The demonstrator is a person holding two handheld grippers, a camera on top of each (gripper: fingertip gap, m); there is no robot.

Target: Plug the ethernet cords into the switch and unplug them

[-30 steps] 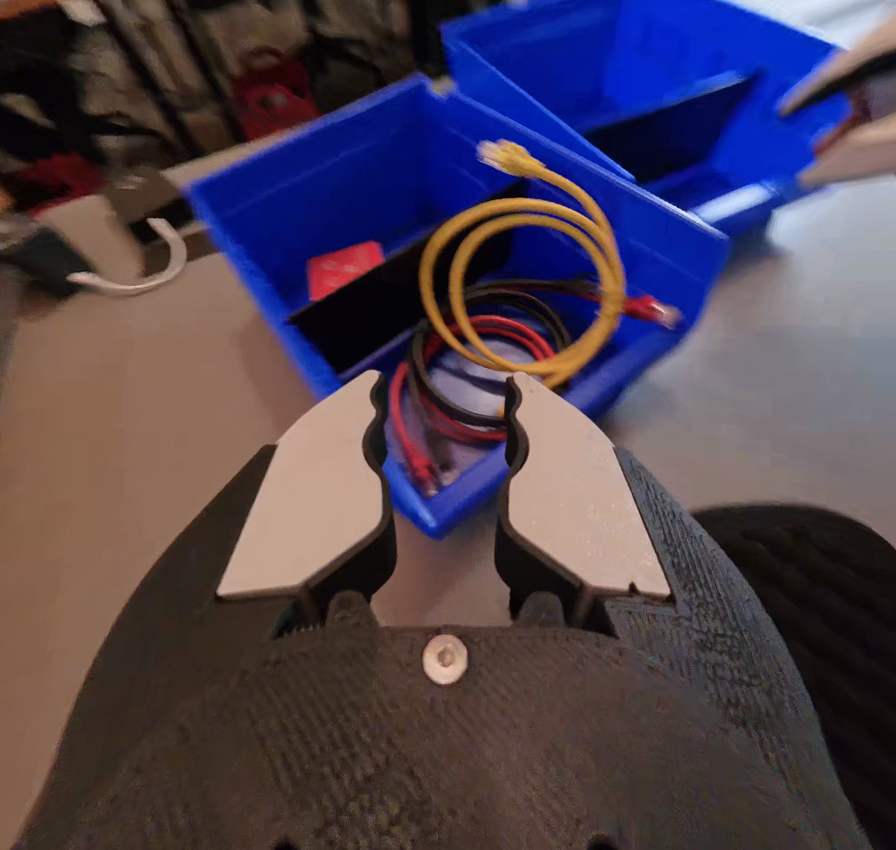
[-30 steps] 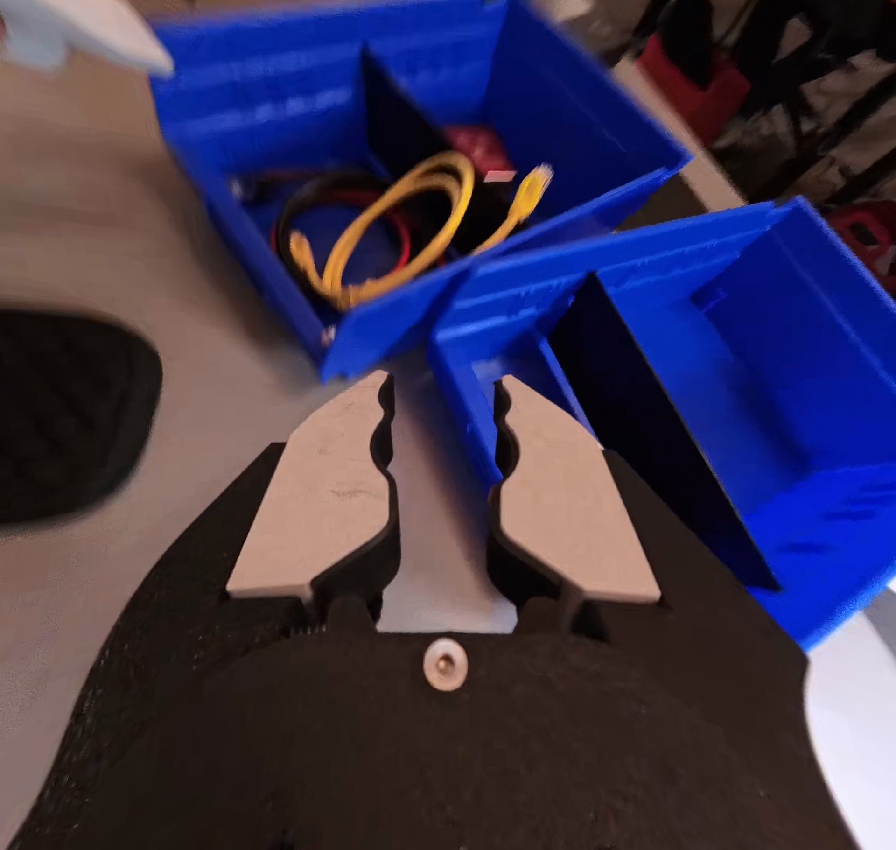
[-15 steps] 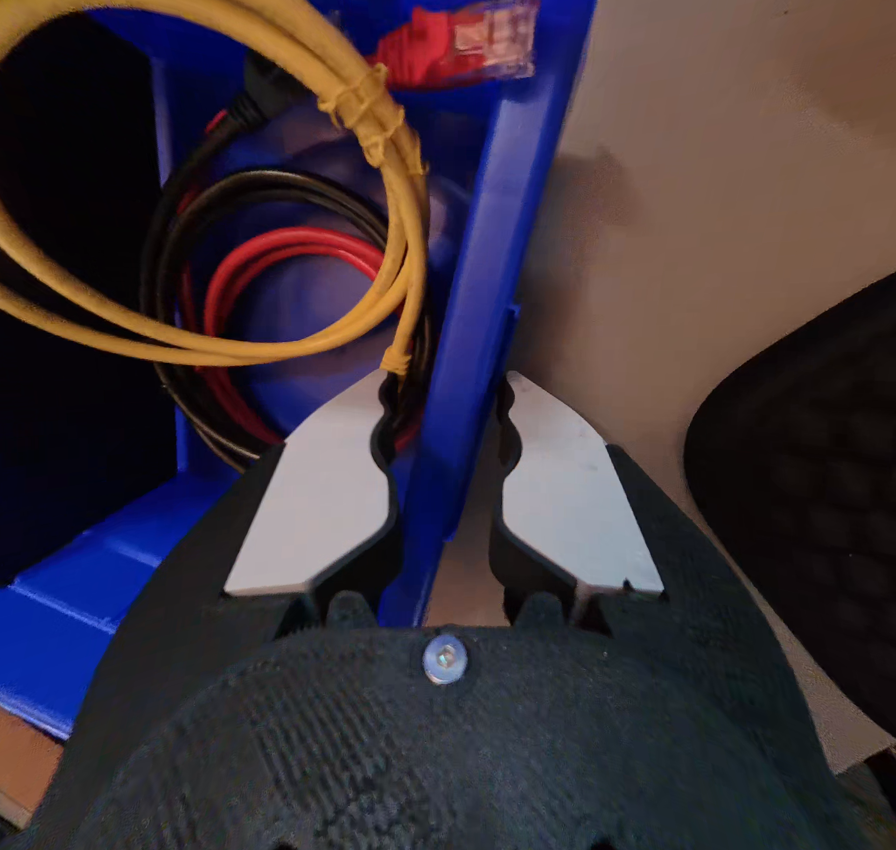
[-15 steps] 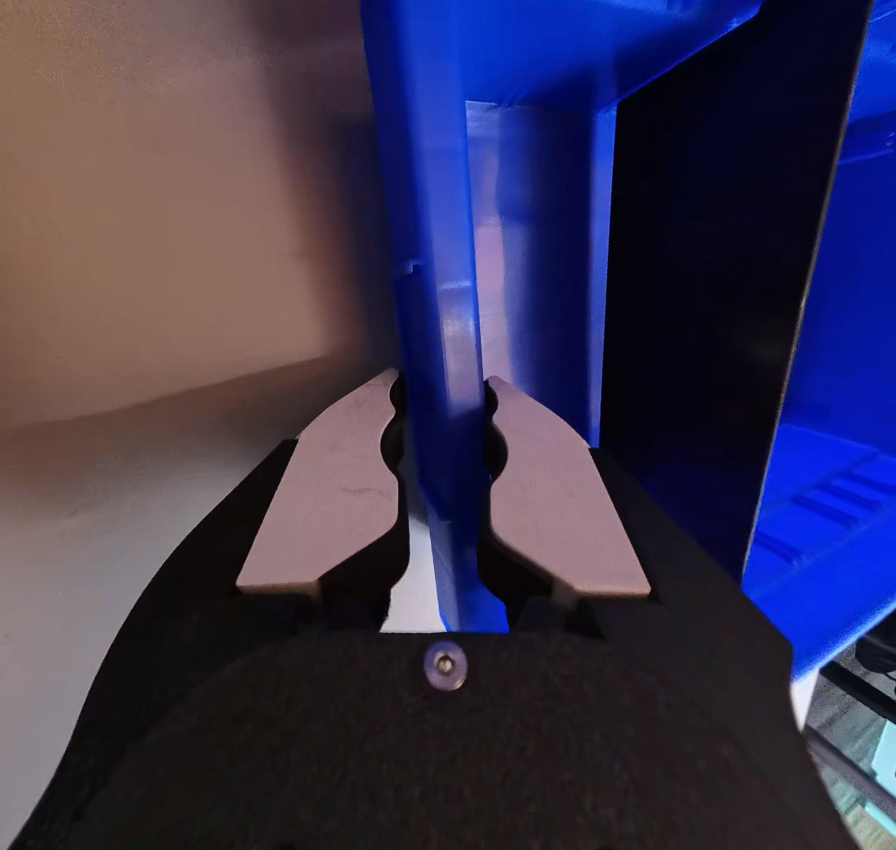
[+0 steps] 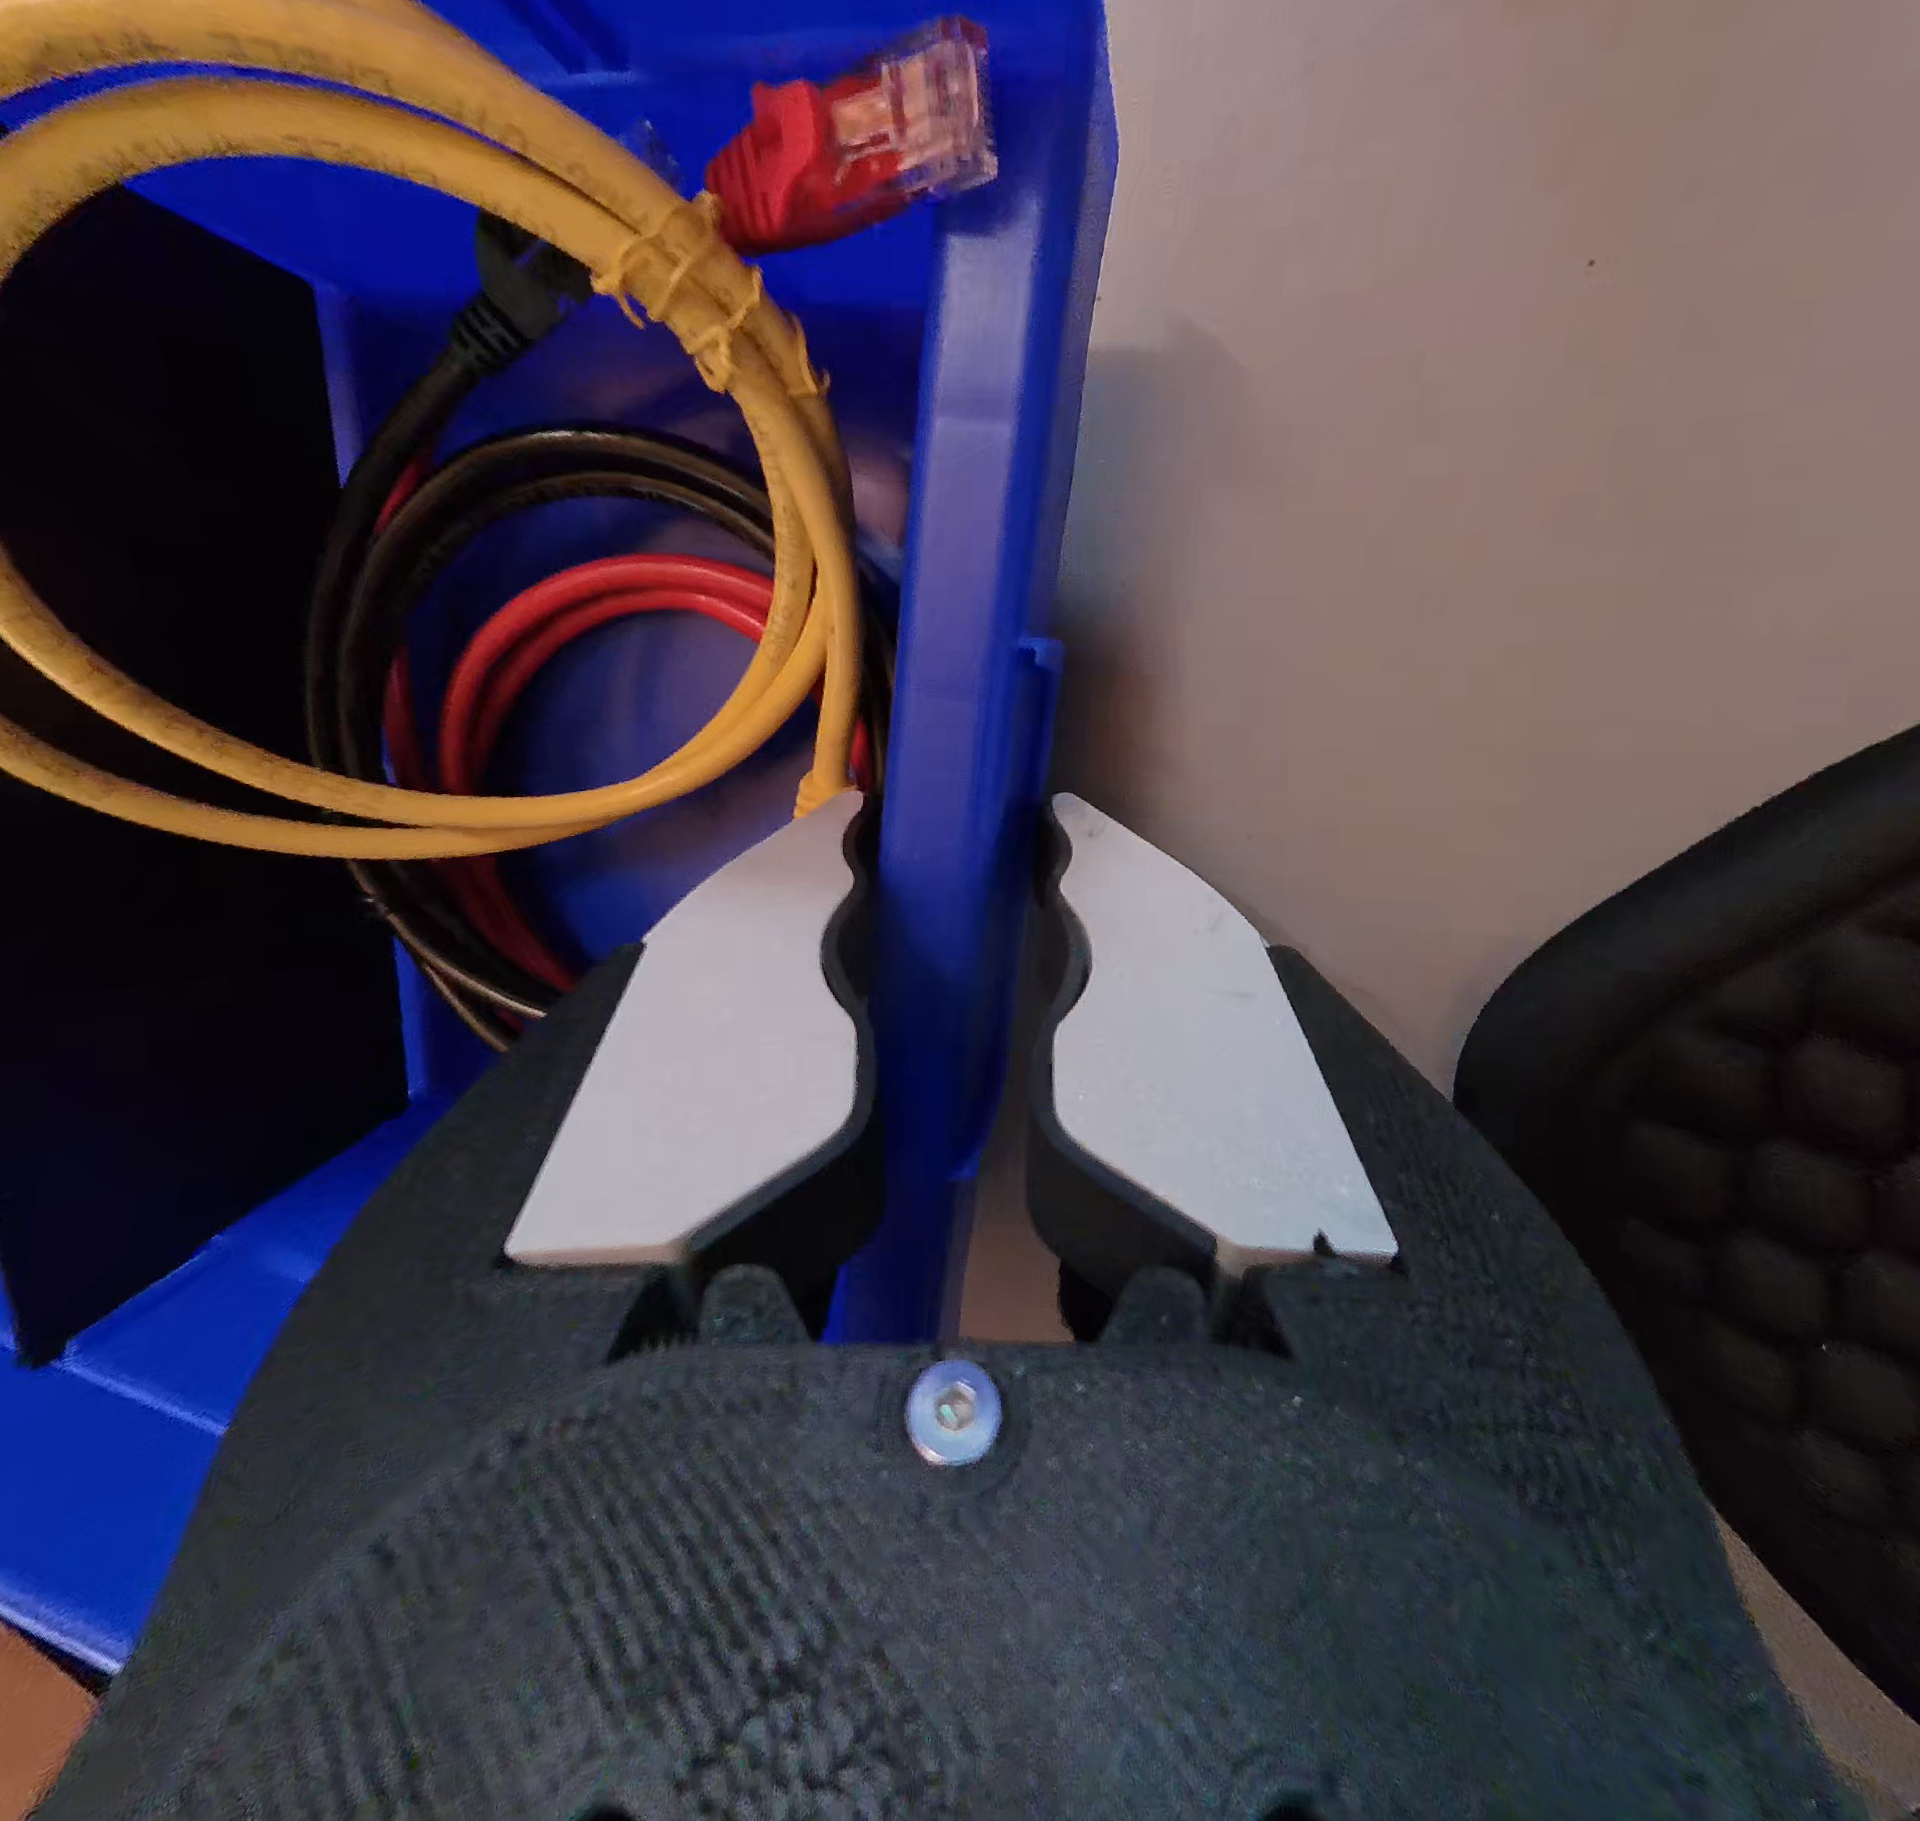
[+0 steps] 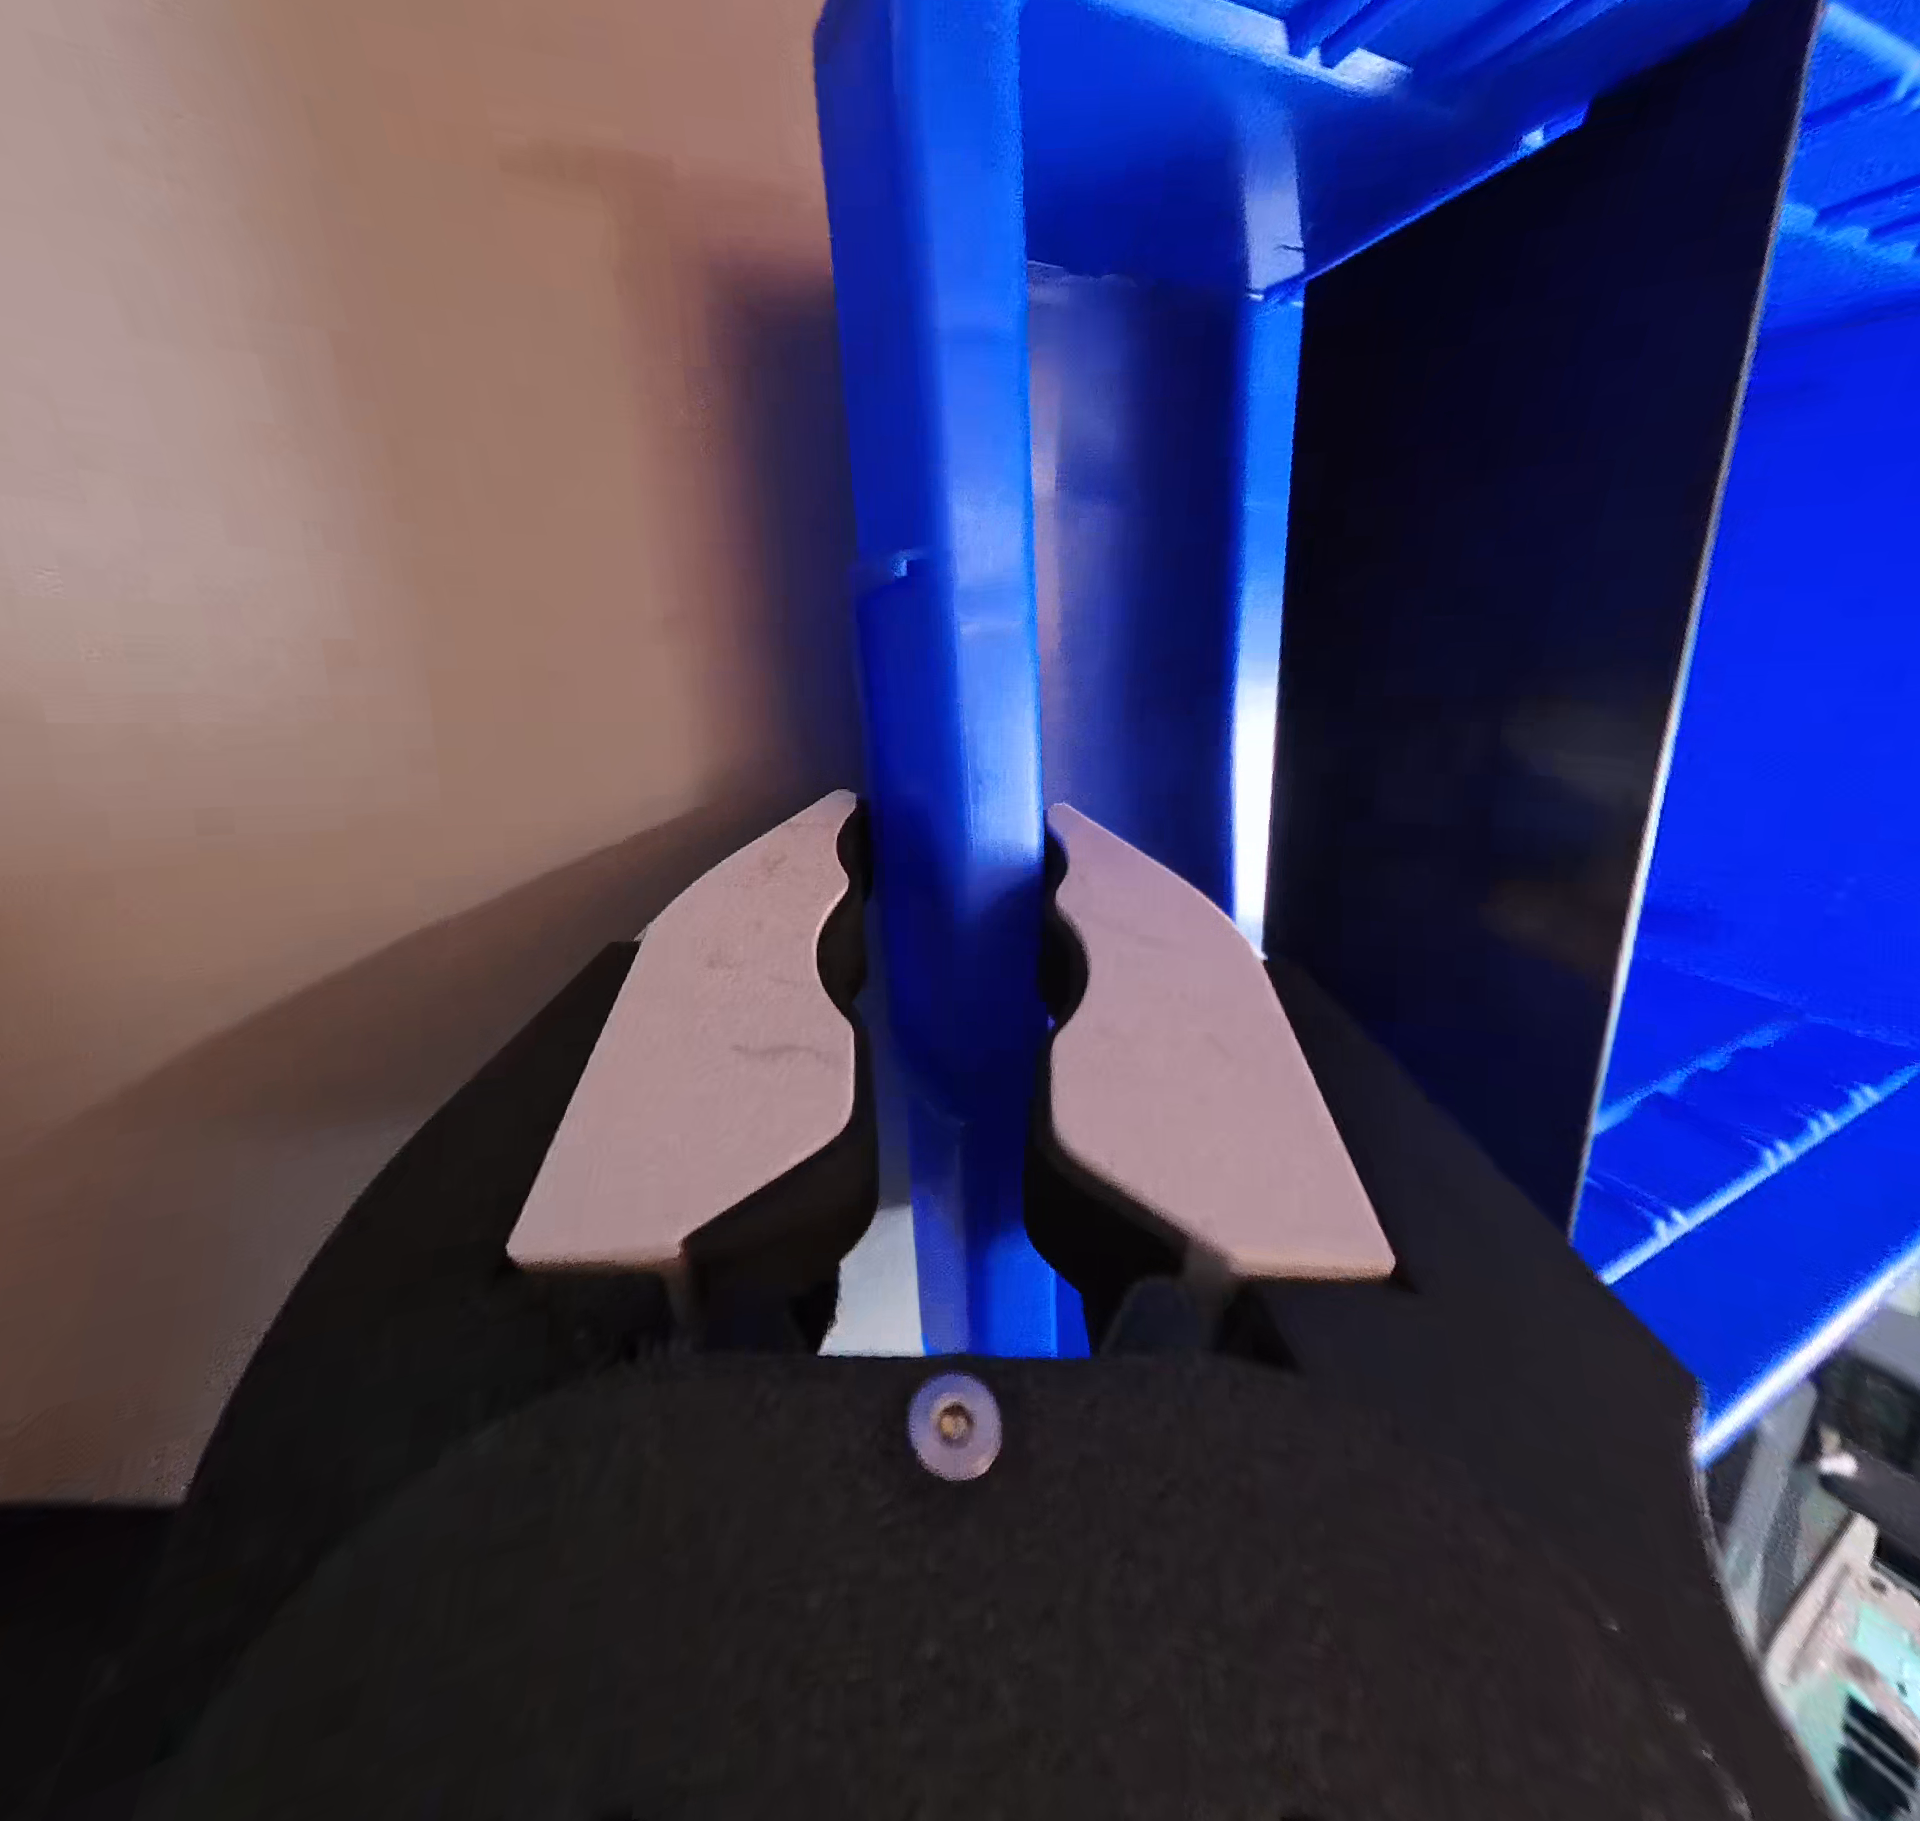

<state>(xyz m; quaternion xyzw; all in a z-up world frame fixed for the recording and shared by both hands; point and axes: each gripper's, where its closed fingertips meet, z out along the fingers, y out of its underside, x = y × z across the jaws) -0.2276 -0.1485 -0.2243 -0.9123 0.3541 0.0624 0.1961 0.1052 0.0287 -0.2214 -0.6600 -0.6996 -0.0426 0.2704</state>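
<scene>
My left gripper is shut on the front wall of a blue bin. That bin holds a coiled yellow ethernet cord, a red cord with a clear plug resting on the rim, and a black cord. My right gripper is shut on the front wall of a second blue bin, whose near compartment looks empty. No switch shows in either view.
Each bin has a black divider panel, also seen in the left wrist view. The beige table top lies beside the bins. A black textured pad lies on the table at the right of the left bin.
Both grippers came down from above the bins onto the front walls. Their jaws have closed on the walls; the left one was still apart half a second ago.
</scene>
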